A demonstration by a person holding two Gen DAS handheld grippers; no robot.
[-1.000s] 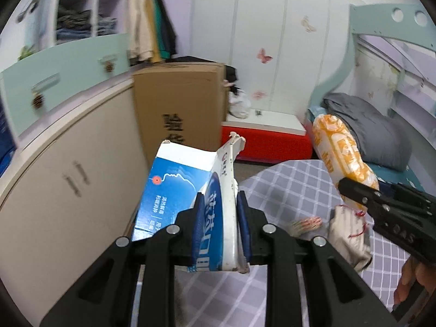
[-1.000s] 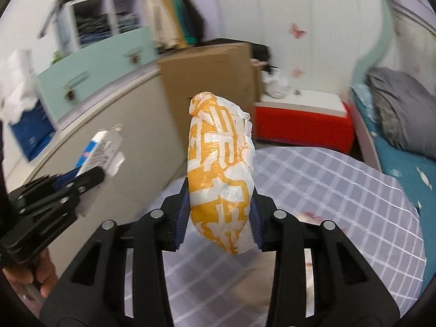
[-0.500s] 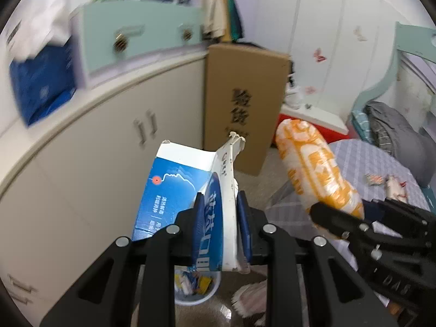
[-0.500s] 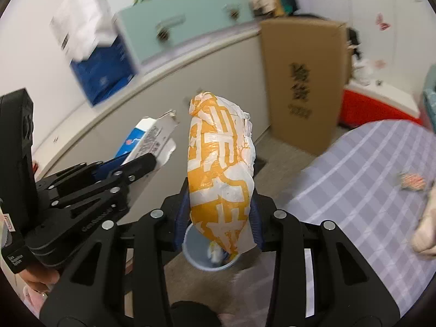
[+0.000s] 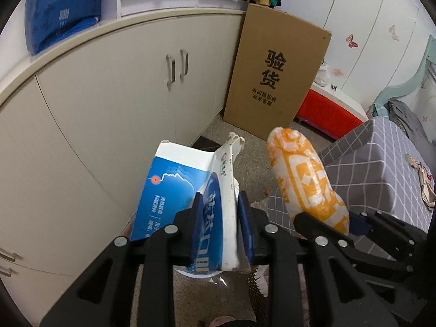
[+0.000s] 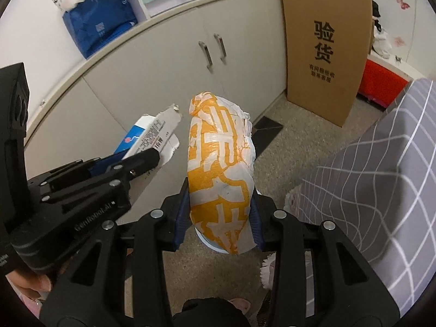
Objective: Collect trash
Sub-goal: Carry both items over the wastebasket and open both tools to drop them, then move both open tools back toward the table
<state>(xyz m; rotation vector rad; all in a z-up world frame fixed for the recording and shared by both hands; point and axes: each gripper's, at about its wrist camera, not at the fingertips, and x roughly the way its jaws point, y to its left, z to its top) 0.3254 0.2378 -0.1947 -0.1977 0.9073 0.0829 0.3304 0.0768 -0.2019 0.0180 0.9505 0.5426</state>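
Observation:
My left gripper [image 5: 220, 199] holds a crumpled blue-and-white carton [image 5: 174, 188] upright; its jaws are opening, but the pads still touch the carton. My right gripper [image 6: 220, 190] is shut on a rolled orange-and-white plastic bag [image 6: 220, 163], which stands up between its blue pads. Both grippers point down at the floor side by side, the left gripper [image 6: 152, 155] just left of the bag. Under them, mostly hidden, sits a small pale bin [image 6: 215, 245], whose rim [image 5: 196, 273] peeks out below the carton.
Cream cabinet doors [image 5: 109, 95] run along the left. A tall cardboard box [image 5: 275, 79] leans at their far end, a red box [image 5: 327, 111] beyond. A table with grey checked cloth [image 5: 376, 163] is at the right, with scraps [image 5: 425, 182] on it. Speckled floor lies between.
Both grippers swung away from the table toward the cabinets and sank toward the floor with their loads. The bin has come into view beneath them.

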